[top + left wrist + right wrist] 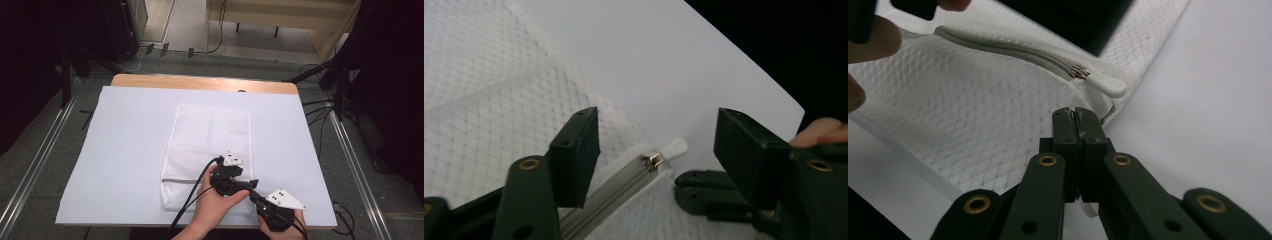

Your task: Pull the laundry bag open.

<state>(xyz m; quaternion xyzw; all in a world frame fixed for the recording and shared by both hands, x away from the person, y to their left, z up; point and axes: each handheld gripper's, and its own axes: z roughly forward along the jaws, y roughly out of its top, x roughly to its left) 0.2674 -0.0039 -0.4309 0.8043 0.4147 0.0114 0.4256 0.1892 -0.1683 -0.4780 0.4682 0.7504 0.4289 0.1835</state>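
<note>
A white mesh bag (210,135) lies flat on the white sheet (130,140), with a grey zipper (180,180) across its near end. My left gripper (250,184) hovers open over the bag's near right corner. In the left gripper view (659,132) its jaws straddle the zipper (619,185) and the white pull tab (675,148). My right gripper (256,196) sits just beside it at the front edge. In the right gripper view (1077,116) its jaws are shut, pinching the bag's edge (973,115) just below the pull tab (1110,86). The right gripper (709,192) also shows low in the left gripper view.
The wooden table edge (200,82) shows beyond the sheet. Cables (320,107) run over the floor at the right, and metal rails (40,160) flank the table. Dark equipment stands at both sides. Bare sheet lies left of the bag.
</note>
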